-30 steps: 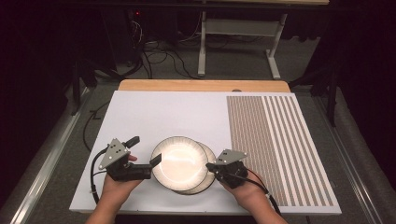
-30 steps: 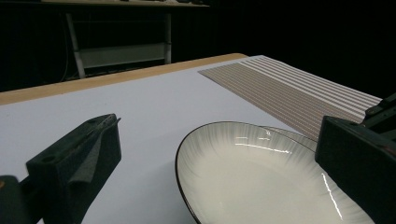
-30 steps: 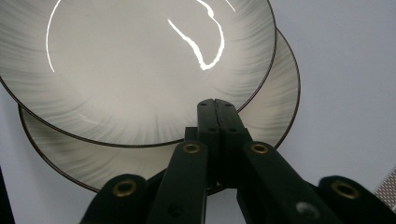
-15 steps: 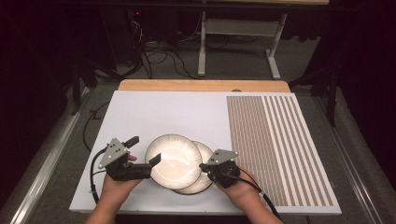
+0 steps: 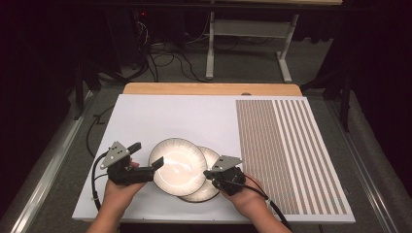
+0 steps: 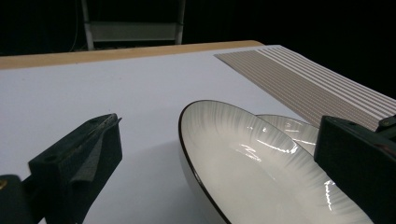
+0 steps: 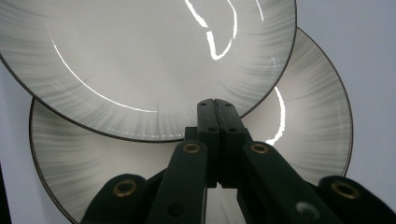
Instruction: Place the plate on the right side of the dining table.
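Observation:
Two white plates with dark rims overlap near the board's front edge. The upper plate lies shifted left on the lower plate. My left gripper is open at the upper plate's left rim: one jaw reaches over the rim, the other stands apart over bare board. My right gripper is shut with nothing in it. Its tips sit over the lower plate, right at the upper plate's right rim.
The plates rest on a white board. A brown-and-white striped panel covers its right side, and a wooden strip runs along the far edge. Beyond that are floor cables and a table frame.
The upper plate has slid left, uncovering more of the lower plate. My right gripper followed it left, still shut. The left gripper stayed nearly in place.

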`<state>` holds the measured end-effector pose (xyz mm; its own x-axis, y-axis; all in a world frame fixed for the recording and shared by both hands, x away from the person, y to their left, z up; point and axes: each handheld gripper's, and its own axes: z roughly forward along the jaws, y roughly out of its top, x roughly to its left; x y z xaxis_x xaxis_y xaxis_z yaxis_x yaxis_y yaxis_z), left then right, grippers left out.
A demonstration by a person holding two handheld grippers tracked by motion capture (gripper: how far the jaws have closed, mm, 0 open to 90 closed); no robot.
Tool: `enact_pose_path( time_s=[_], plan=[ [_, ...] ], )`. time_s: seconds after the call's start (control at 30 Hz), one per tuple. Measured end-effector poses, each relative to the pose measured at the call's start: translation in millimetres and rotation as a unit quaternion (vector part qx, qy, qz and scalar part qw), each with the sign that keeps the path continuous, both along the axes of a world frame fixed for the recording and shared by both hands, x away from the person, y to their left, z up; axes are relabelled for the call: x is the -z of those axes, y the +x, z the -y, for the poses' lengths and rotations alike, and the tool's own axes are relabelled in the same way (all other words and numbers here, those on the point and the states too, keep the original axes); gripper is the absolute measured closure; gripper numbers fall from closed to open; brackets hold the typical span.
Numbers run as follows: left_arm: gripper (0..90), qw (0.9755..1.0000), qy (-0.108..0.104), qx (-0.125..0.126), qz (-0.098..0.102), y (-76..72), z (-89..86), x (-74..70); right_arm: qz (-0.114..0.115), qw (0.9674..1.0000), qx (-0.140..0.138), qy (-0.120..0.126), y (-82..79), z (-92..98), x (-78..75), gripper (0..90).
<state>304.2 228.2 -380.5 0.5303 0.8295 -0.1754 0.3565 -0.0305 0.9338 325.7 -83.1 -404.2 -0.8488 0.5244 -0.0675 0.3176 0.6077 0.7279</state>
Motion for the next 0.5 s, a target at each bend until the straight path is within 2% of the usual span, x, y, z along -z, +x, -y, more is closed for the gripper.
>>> enact_pose_path(
  time_s=[0.3, 0.4, 0.5],
  plan=[
    [3.6, 0.9982, 0.009, 0.006, -0.059, 8.1, 2.6, 8.9, 0.005, 1.0000, -0.002, -0.005, -0.3, 0.2, 0.5, 90.0],
    [5.0, 0.9970, 0.008, 0.013, -0.076, 9.9, 3.2, 11.2, 0.004, 1.0000, -0.001, -0.005, -0.2, 0.1, 0.5, 90.0],
    [5.1, 0.9952, 0.017, 0.015, -0.096, 11.6, 4.5, 12.8, 0.005, 1.0000, 0.000, -0.005, -0.5, 0.0, 0.6, 90.0]
  ],
)
